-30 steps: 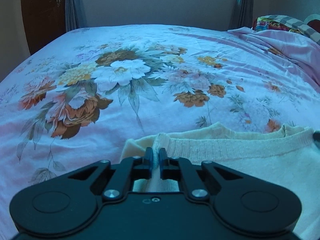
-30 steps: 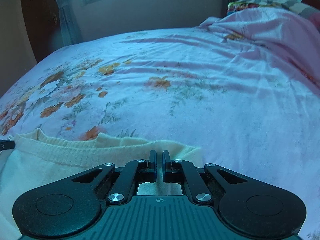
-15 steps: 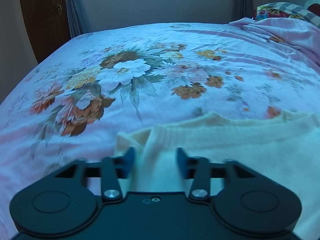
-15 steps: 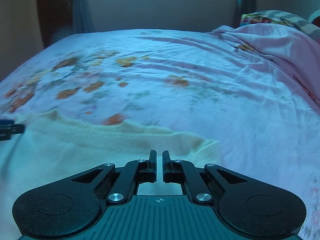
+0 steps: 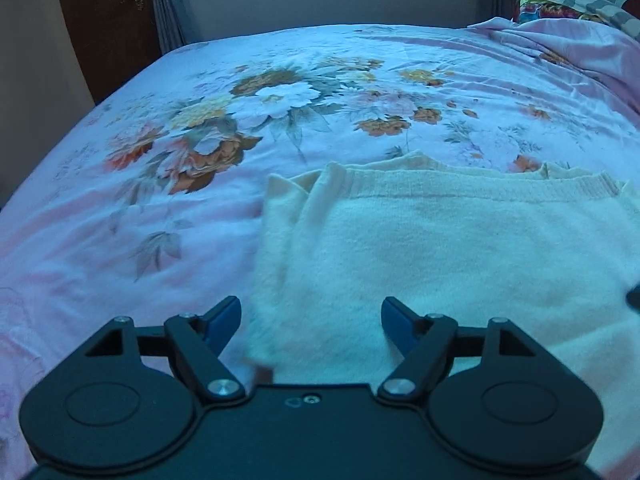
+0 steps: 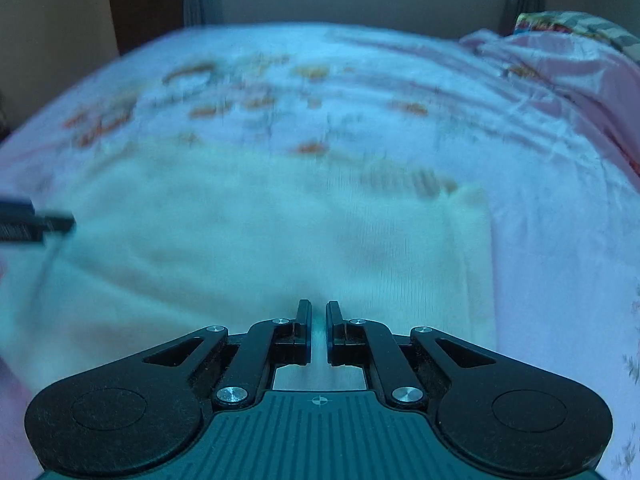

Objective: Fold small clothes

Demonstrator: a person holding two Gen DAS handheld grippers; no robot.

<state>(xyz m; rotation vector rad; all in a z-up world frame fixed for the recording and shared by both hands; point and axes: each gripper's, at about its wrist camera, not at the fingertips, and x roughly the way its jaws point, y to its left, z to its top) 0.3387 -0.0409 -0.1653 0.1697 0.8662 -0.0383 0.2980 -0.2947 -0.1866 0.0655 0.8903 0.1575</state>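
Note:
A cream knit sweater [image 5: 440, 248] lies folded flat on the floral bedsheet [image 5: 260, 100], its ribbed hem edge toward the far side. My left gripper [image 5: 311, 316] is open wide and empty, over the sweater's near left part. In the right wrist view, which is motion-blurred, the sweater [image 6: 260, 248] fills the middle. My right gripper [image 6: 318, 312] has its jaws nearly together with a narrow gap, above the sweater's near right part; no cloth shows between them. The left gripper's tip [image 6: 36, 222] shows at the left edge.
A rumpled pink blanket [image 5: 568, 52] and a patterned pillow [image 5: 560, 4] lie at the far right of the bed. A dark wooden door [image 5: 104, 20], a curtain and a wall stand beyond the bed's far edge.
My left gripper opened and let go of the sweater's corner, then pulled back. My right gripper stayed shut and drew back toward me; the sweater now lies flat.

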